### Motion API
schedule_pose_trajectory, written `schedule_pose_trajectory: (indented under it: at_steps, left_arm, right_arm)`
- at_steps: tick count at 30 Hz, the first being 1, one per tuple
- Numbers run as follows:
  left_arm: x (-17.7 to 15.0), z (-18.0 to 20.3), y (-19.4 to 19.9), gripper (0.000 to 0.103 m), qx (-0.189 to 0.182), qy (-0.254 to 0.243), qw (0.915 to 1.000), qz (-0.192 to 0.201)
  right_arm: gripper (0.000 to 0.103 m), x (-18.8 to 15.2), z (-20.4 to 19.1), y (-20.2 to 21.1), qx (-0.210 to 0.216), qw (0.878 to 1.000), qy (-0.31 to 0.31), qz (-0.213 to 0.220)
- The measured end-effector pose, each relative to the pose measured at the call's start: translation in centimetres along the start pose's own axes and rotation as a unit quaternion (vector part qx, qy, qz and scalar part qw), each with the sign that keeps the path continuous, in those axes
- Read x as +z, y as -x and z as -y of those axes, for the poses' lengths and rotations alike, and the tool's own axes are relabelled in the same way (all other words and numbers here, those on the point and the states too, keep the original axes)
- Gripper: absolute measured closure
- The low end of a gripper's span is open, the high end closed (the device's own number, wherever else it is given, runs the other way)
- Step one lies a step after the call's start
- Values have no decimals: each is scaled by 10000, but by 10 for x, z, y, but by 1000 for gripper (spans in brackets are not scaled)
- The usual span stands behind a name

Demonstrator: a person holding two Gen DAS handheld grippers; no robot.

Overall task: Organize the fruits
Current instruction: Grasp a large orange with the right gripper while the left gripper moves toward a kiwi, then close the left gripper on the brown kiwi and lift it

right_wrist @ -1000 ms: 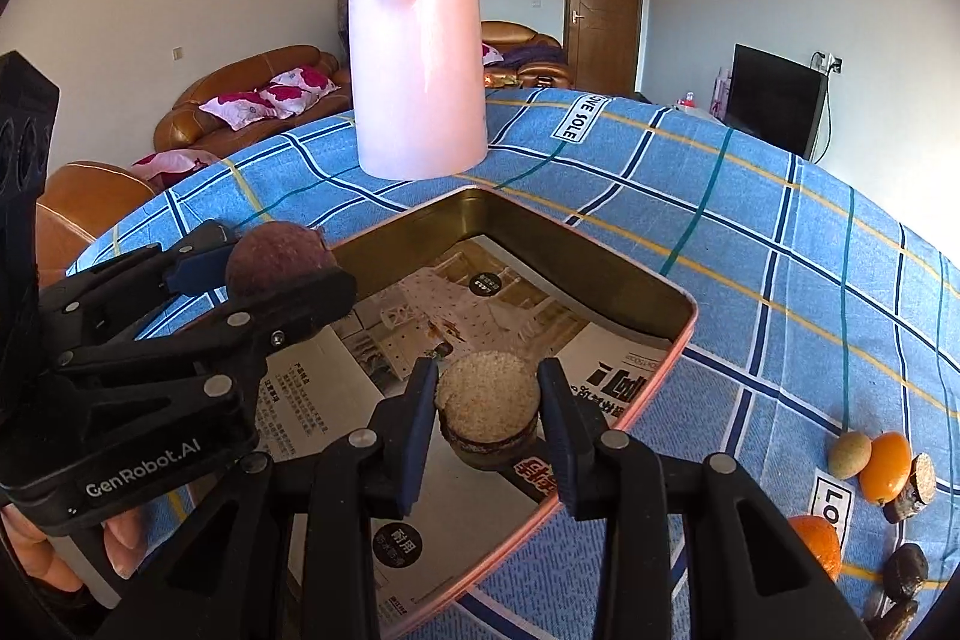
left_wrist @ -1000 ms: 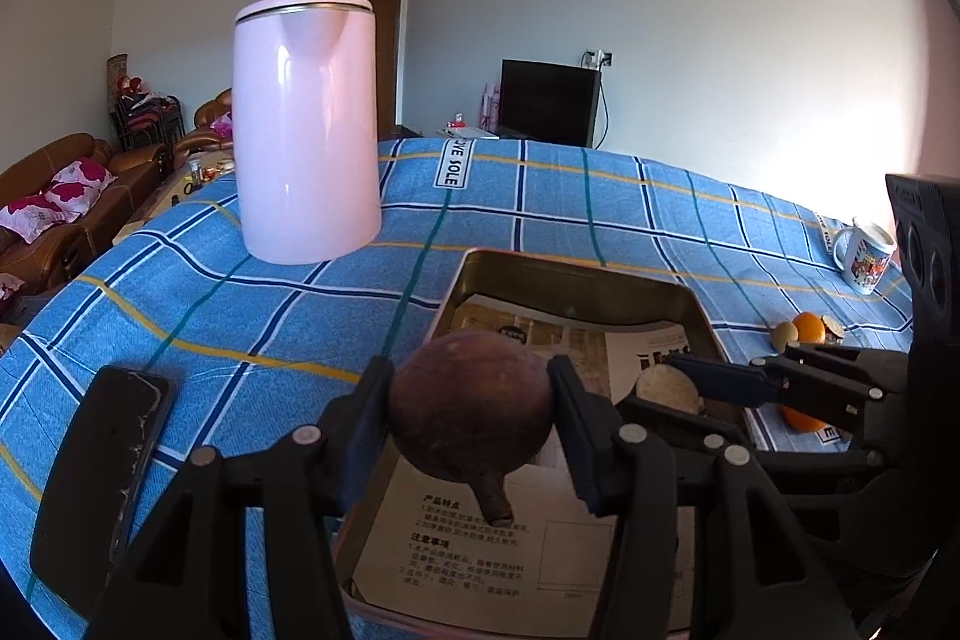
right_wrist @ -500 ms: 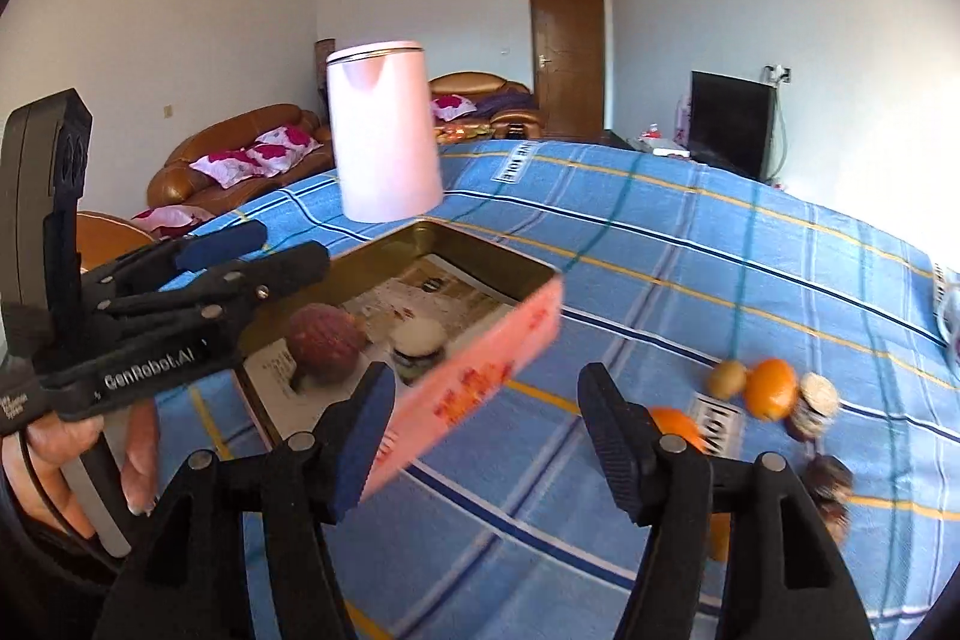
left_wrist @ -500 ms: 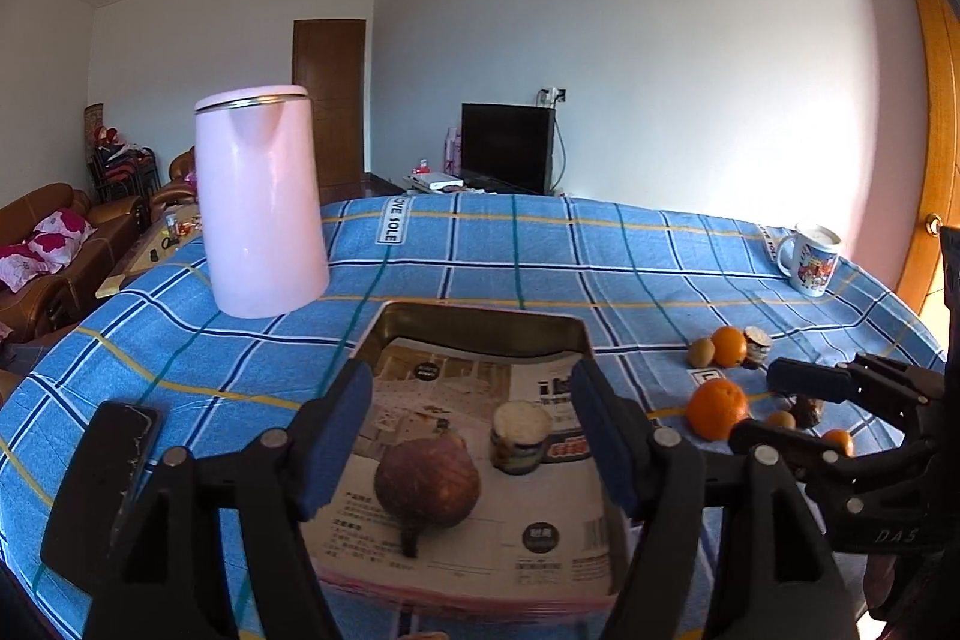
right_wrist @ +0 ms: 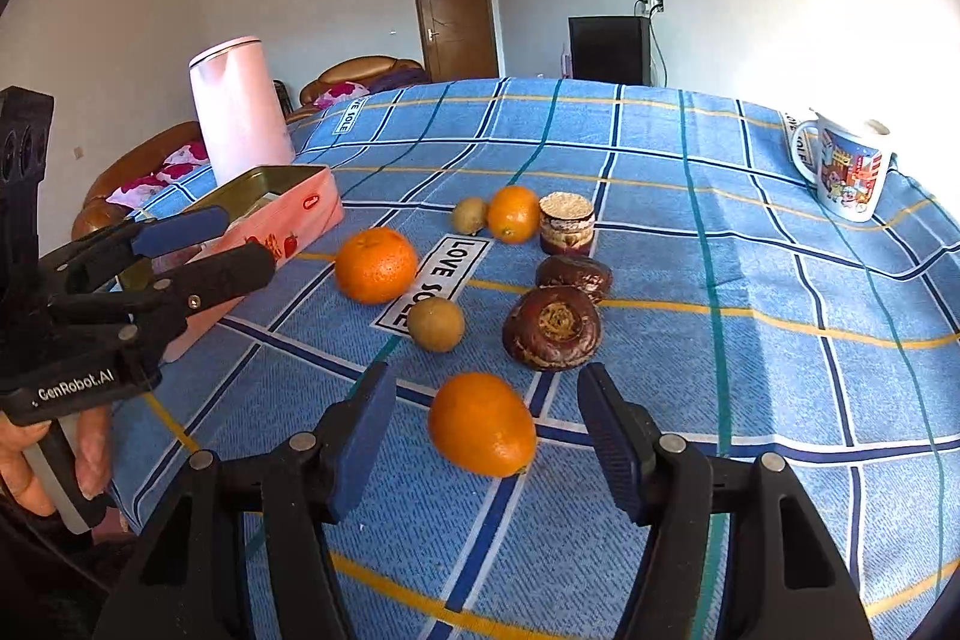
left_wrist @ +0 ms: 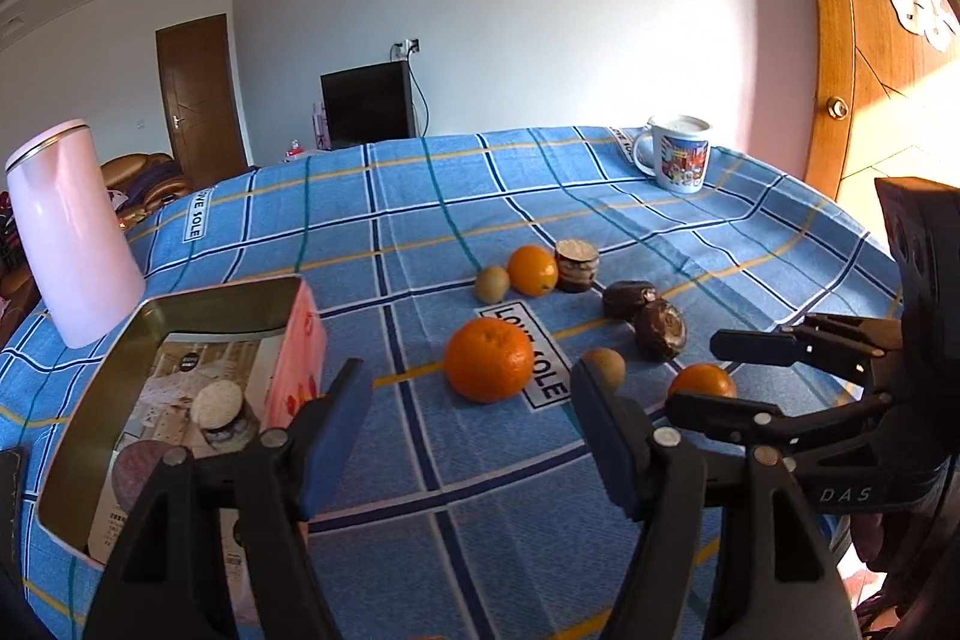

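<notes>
Fruit lies loose on the checked tablecloth (right_wrist: 750,244), beside the pink tin (left_wrist: 180,400) that already keeps two pieces. My right gripper (right_wrist: 486,430) is spread wide around the nearest orange (right_wrist: 482,424), touching nothing. My left gripper (left_wrist: 471,436) is also spread and empty, facing the big orange (left_wrist: 489,360). I judge the oranges firm but round with dimpled skin, so they may roll; I would pinch across the middle. The dark wrinkled fruit (right_wrist: 552,328) seems harder.
</notes>
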State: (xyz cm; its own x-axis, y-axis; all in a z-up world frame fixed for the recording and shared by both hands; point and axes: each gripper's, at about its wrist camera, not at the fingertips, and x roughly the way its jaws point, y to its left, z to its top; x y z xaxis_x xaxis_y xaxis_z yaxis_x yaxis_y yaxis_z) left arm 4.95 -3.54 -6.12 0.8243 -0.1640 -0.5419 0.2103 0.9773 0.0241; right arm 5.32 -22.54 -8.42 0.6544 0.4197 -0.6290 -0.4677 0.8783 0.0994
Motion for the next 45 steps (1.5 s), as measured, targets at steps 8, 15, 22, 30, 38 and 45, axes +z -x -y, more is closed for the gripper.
schedule_pose_trajectory:
  at_steps: [8, 15, 22, 30, 38, 45]
  left_arm:
    - [3, 19, -15, 32, -141, -210, 9995, -189]
    - [7, 44, -36, 33, -384, -419, 9973, -457]
    - [11, 61, -53, 40, -485, -564, 9942, -775]
    - [12, 62, -80, 66, -812, -258, 9861, -1425]
    - [12, 39, -65, 71, -1063, 344, 9883, -1040]
    - [15, 39, -47, 71, -875, 288, 9942, -555]
  right_arm:
    - [65, -5, 8, -4, 31, 9999, -34, -120]
    - [65, 7, 43, 16, -552, 9966, -426, 438]
    - [65, 8, 50, 13, -524, 9963, -548, 411]
    - [65, 7, 53, 10, -399, 9969, -596, 329]
    - [65, 5, 53, 16, -360, 9961, -618, 508]
    - [65, 3, 49, 26, -323, 9947, -495, 844]
